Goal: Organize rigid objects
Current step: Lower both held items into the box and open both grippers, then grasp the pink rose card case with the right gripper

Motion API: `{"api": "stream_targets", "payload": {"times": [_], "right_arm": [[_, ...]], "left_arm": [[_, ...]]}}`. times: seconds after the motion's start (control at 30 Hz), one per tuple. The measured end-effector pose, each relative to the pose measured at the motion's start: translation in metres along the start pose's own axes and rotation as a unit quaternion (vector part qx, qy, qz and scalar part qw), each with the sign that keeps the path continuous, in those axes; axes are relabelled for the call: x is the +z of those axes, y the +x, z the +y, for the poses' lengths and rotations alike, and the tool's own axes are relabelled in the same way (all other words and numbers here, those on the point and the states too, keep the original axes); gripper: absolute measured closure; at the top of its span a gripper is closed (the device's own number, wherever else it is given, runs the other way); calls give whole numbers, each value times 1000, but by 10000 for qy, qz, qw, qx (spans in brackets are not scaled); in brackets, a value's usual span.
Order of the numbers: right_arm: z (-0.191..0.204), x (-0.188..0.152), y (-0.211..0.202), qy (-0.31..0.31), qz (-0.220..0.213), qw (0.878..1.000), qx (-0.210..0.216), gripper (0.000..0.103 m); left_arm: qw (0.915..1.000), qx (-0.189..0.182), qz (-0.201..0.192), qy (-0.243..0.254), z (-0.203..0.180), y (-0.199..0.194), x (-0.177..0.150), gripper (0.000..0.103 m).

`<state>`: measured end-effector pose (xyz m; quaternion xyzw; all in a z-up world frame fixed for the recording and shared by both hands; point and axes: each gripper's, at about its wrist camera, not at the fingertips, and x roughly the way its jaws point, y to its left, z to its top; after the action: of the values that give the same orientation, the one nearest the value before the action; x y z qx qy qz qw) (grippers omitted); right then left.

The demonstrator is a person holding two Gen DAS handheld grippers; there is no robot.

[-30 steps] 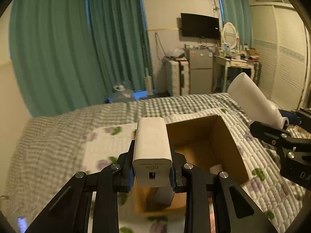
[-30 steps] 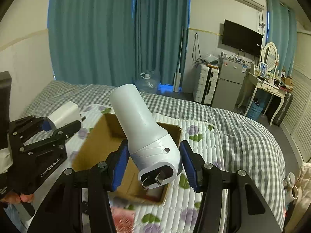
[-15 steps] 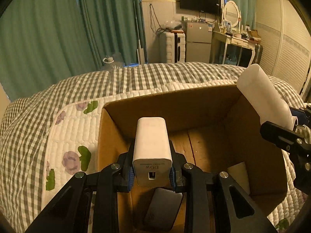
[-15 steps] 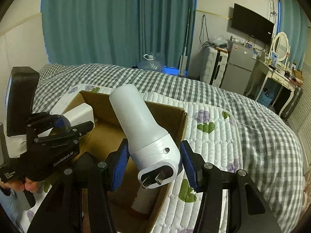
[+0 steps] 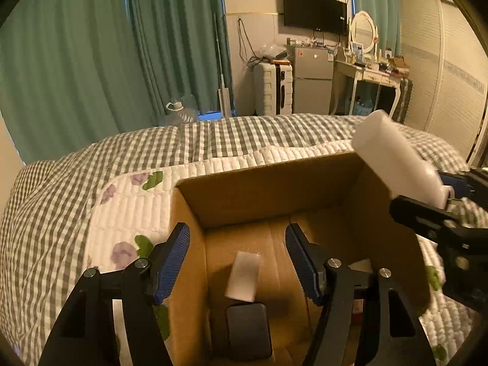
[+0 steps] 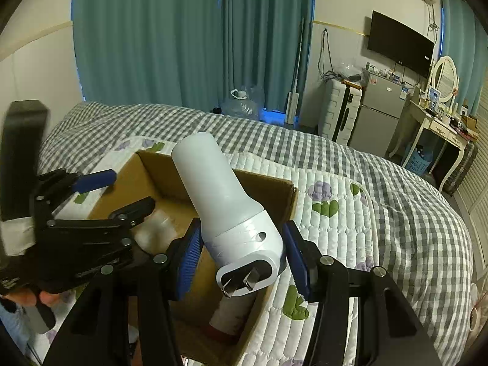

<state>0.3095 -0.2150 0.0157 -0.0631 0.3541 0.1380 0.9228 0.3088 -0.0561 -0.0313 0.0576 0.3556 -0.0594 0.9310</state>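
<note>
An open cardboard box (image 5: 262, 189) sits on the bed. My left gripper (image 5: 238, 262) is open above the box, and the white charger block (image 5: 244, 276) is blurred below it, inside the box. A dark flat device (image 5: 248, 331) lies on the box floor. My right gripper (image 6: 241, 259) is shut on a white cylindrical plug device (image 6: 225, 207), held tilted over the box's right side (image 6: 274, 186); it also shows in the left wrist view (image 5: 396, 164). The left gripper (image 6: 91, 210) shows at the left of the right wrist view.
The bed has a grey checked cover (image 6: 411, 213) and a white quilted pad with flowers (image 5: 128, 207). A pale cylinder with a red base (image 6: 231, 311) stands in the box. Curtains, a fridge, a suitcase and a dressing table stand beyond the bed.
My left gripper has opened and let go of the white charger block, which drops into the box. My right gripper still holds the white plug device over the box.
</note>
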Motion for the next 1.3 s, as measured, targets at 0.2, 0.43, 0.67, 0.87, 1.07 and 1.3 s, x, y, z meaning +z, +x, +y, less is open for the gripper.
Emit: {"api": "stream_targets", "payload": {"times": [0.2,0.43,0.67,0.87,1.07,1.3], "right_arm": [[22,2,25,-147,231,9996,-33,51],[29,-5,56,-45,386,9992,81,48],[20,-11,28,150,274,9994,-155,22],[22,-20,-33,100,203,9987,-460,21],[39,-43,-95,49,57,9981,-613,9],[68,-89,-105,25,185,9980,-611,5]], "left_arm": [[9996,227,-131,-114,18,-20,-5,35],[9995,251,-137,-122,30,-19,-14,35],[9991,75,-339,-240,41,-47,-14,21],[9983,93,-561,-123,38,-102,-22,11],[9968,113,-769,-204,38,-152,-47,3],[9977,205,-600,-256,37,-163,-92,2]]}}
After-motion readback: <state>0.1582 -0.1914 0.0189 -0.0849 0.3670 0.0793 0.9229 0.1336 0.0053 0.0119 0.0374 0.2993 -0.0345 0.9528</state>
